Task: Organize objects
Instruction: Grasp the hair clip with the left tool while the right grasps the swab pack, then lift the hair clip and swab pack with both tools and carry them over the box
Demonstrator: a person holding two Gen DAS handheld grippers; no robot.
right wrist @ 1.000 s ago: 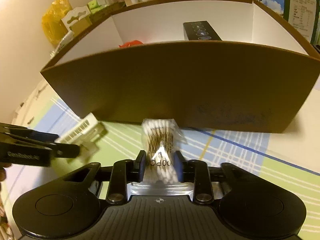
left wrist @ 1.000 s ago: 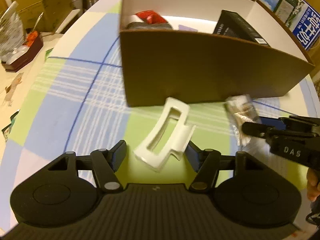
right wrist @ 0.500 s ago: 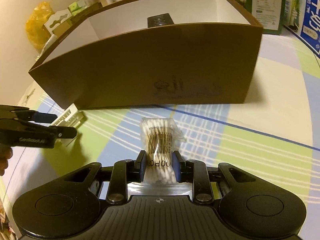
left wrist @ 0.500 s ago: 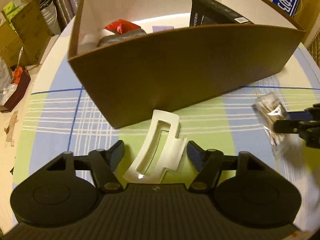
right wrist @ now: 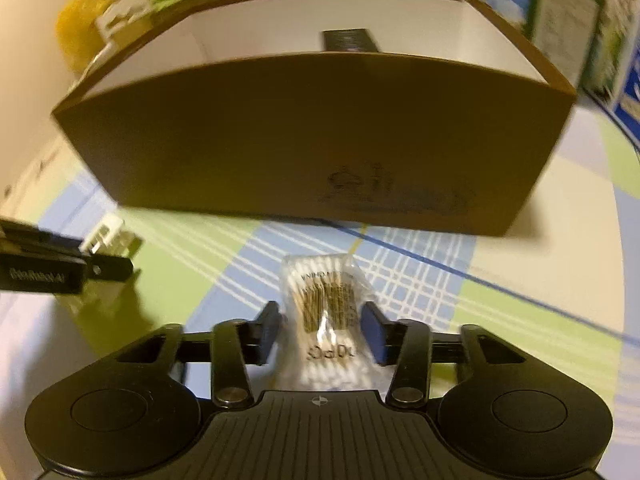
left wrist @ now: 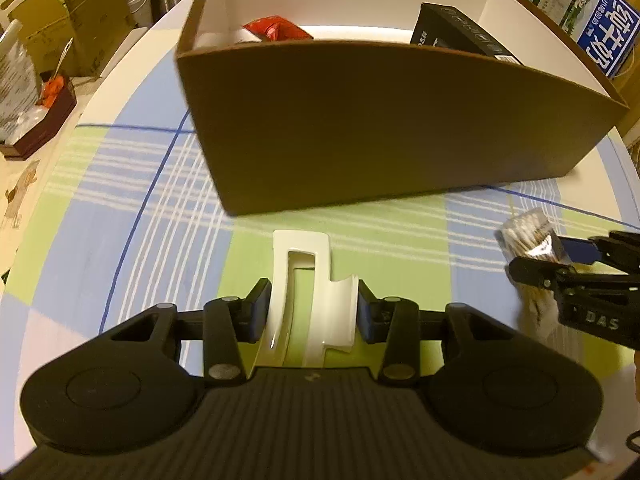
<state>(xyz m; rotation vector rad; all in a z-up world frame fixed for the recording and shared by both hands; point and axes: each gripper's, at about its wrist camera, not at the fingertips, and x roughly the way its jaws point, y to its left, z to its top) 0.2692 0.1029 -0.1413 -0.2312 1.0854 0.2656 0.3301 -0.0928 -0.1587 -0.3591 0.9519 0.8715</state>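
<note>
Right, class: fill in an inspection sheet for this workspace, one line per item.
Surface: checked blue, green and white tablecloth.
Job's things: white plastic claw clip and clear bag of cotton swabs lie in front of the open brown cardboard box.
Clutter: red packet and black carton inside the box.
Grippers: left gripper shut on the clip; right gripper flanks the bag, grip unclear through blur.
Cables: nothing seen.
Surroundings: stacked cardboard cartons, blue printed carton.
</note>
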